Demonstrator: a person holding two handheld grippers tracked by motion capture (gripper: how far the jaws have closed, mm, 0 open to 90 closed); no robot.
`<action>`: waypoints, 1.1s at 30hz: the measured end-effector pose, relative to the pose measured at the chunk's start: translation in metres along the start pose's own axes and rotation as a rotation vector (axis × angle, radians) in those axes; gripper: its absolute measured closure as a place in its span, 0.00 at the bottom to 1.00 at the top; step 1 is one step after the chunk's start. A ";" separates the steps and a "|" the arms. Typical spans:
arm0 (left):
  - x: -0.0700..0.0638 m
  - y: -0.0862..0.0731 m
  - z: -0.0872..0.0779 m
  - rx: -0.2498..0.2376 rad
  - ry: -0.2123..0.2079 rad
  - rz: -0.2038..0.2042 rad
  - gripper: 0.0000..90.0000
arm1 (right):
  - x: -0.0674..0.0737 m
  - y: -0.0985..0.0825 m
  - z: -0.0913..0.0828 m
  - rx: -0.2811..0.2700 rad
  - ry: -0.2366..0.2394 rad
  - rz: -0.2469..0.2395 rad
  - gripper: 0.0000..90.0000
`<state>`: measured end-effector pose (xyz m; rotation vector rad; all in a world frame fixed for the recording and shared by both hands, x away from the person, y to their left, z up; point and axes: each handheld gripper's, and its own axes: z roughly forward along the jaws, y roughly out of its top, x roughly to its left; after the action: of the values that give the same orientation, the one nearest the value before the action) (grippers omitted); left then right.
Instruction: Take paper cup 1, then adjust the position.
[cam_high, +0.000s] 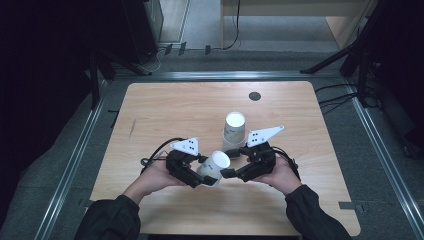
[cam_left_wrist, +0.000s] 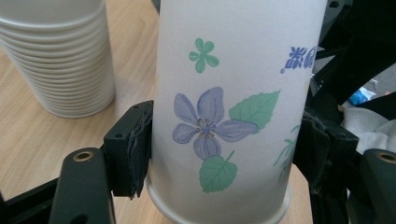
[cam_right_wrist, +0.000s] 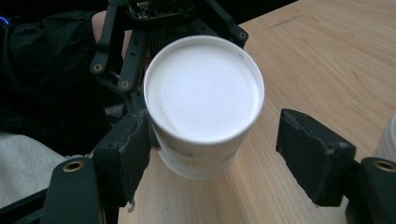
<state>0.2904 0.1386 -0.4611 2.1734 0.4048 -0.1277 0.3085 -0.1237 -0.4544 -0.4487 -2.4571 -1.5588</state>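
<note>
A white paper cup (cam_high: 215, 166) with blue flowers and green leaves printed on it (cam_left_wrist: 219, 121) lies on its side just above the table. My left gripper (cam_high: 204, 176) is shut on it, with both pads pressed against the cup's wall near its rolled rim (cam_left_wrist: 224, 154). My right gripper (cam_high: 226, 173) faces the cup's closed white bottom (cam_right_wrist: 203, 88). Its jaws are open around that end (cam_right_wrist: 215, 158): the left pad (cam_right_wrist: 128, 154) touches the cup and the right pad (cam_right_wrist: 310, 154) stands apart from it.
A stack of upturned white paper cups (cam_high: 234, 131) stands on the wooden table (cam_high: 165, 105) just behind the grippers (cam_left_wrist: 56, 60). A dark round grommet (cam_high: 254, 96) sits near the far edge. Dark stands and cables surround the table.
</note>
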 end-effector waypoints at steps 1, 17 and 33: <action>0.000 0.000 -0.001 -0.002 -0.001 -0.002 0.31 | 0.000 0.000 -0.002 0.001 -0.009 -0.006 0.28; 0.002 -0.002 -0.015 0.049 0.054 0.001 0.31 | 0.004 -0.021 -0.018 0.070 -0.142 -0.034 0.38; 0.008 0.021 -0.030 0.226 0.022 0.095 0.31 | 0.009 -0.026 -0.006 0.123 -0.173 -0.058 0.35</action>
<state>0.3034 0.1530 -0.4289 2.4137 0.3109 -0.1008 0.2913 -0.1384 -0.4707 -0.5148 -2.7007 -1.4345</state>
